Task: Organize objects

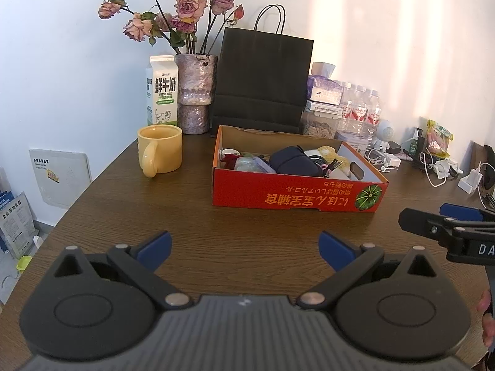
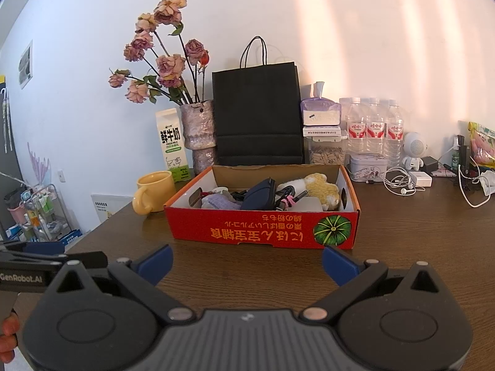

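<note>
The red cardboard box (image 2: 263,216) sits on the worktop (image 2: 417,232), long side facing the camera, straight ahead of the right tool (image 2: 246,261) and near it; from the left tool (image 1: 246,249) it lies farther, ahead and right. Both tools gape wide, empty.

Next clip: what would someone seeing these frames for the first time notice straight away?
The red cardboard box in the middle of the brown table, crammed with a dark pouch, cables and a plush toy. Behind it against the wall stand a black paper bag and a vase of dried roses; a yellow mug sits left of the box. Both tongs, left and right, hover open, holding nothing.
</note>
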`<action>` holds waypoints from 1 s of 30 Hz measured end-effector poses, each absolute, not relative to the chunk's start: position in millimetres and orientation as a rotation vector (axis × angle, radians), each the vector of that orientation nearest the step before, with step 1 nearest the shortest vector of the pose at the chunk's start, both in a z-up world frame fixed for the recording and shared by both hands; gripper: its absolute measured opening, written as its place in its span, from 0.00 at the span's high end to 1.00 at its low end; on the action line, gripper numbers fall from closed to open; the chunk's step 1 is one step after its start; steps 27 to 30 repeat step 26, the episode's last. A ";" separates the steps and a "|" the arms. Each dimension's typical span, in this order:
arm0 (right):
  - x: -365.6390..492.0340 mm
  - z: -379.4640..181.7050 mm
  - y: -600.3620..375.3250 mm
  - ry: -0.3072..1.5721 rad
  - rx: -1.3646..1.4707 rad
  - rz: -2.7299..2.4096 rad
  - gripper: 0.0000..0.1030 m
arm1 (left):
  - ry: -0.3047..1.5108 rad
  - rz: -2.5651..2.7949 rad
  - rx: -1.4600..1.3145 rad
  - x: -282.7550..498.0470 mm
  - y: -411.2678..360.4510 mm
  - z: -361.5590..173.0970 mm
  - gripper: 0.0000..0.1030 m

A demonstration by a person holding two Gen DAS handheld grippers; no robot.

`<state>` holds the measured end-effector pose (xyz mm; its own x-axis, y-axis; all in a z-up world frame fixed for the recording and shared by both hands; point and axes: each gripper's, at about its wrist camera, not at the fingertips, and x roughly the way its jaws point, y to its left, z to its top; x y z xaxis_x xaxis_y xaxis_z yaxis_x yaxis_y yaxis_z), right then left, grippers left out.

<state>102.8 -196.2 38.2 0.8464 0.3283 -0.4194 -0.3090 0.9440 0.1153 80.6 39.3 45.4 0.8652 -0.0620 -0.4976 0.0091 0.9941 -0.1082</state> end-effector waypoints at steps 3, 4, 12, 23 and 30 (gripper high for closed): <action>102.7 38.3 -196.3 0.451 0.044 0.336 0.00 | 0.522 -0.038 -0.102 80.4 39.4 45.4 0.00; 102.7 38.3 -196.4 0.450 0.044 0.336 0.00 | 0.521 -0.038 -0.101 81.1 39.2 45.7 0.00; 102.2 38.4 -196.4 0.451 0.044 0.336 0.00 | 0.515 -0.037 -0.097 80.9 39.9 45.8 0.00; 102.6 38.0 -196.8 0.451 0.044 0.337 0.00 | 0.497 -0.059 -0.085 78.4 35.1 44.7 0.00; 102.7 38.0 -196.9 0.450 0.044 0.337 0.00 | 0.501 -0.072 -0.081 78.2 33.5 44.0 0.00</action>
